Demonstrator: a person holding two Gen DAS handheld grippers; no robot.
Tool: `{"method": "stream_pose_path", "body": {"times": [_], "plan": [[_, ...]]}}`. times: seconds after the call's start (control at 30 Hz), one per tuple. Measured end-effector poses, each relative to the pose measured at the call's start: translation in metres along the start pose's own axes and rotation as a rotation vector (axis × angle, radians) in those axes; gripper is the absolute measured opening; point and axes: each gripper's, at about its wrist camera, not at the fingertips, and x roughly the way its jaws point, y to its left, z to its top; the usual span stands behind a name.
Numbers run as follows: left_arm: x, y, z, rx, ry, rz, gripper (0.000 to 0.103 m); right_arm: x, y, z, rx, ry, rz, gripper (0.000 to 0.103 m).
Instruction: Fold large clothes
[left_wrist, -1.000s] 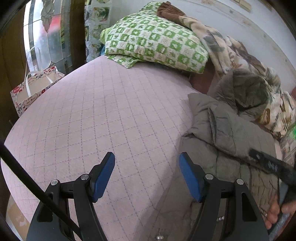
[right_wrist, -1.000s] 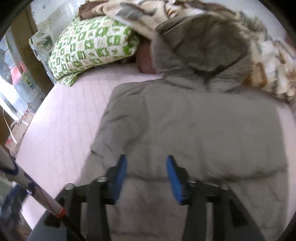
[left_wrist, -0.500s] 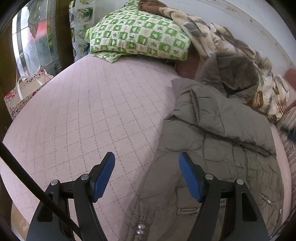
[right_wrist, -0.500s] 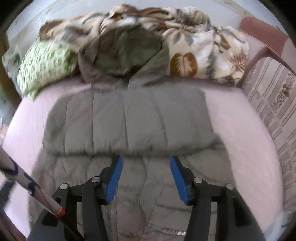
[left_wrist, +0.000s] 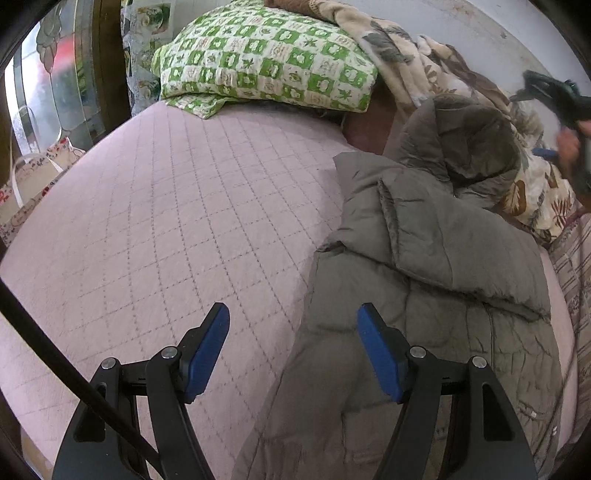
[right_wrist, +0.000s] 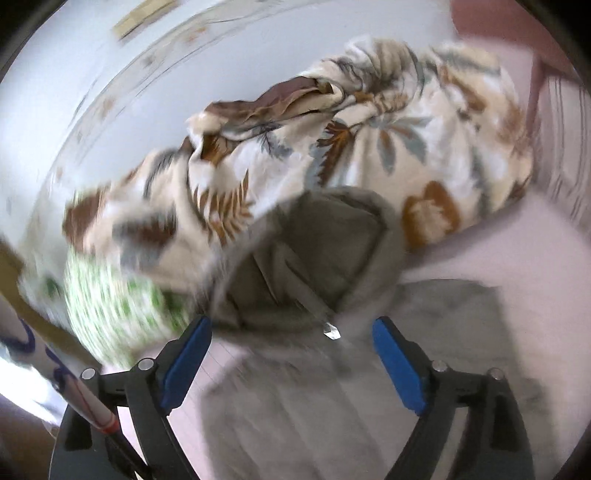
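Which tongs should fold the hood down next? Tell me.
Probably right: the right tongs, jaws opening and empty, point at the hood. The left tongs hover over the jacket's lower edge.

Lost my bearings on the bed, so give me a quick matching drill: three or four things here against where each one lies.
Things:
1. grey coat
2. green checked pillow
3. leaf-print blanket
4. patterned bag

Places:
A. off the bed's left edge
B. bunched behind the coat's hood
C. at the head of the bed, left part
D. spread on the right part of the pink quilt

Pairs: 1-D, 2-C, 3-B, 4-A
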Motion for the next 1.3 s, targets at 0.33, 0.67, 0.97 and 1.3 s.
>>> {"method": "stream_pose_path", "body": {"times": [0.33, 0.67, 0.97, 1.3], "plan": [[0.032, -0.005, -0.001, 0.027, 0.075, -0.017, 0.071, 0.093, -0.018, 0.047, 0.285, 0.001, -0.009, 0.091], [0.015, -0.003, 0.002, 0.013, 0.053, -0.015, 0.071, 0.041, 0.004, 0.009, 0.016, 0.076, -0.012, 0.010], [-0.023, 0.027, -0.001, -0.070, -0.012, -0.037, 0.071, -0.106, -0.047, -0.122, -0.084, 0.155, 0.038, 0.008], [-0.035, 0.043, -0.002, -0.119, -0.042, -0.030, 0.071, -0.025, -0.138, -0.215, 0.053, 0.306, -0.152, 0.007]]}}
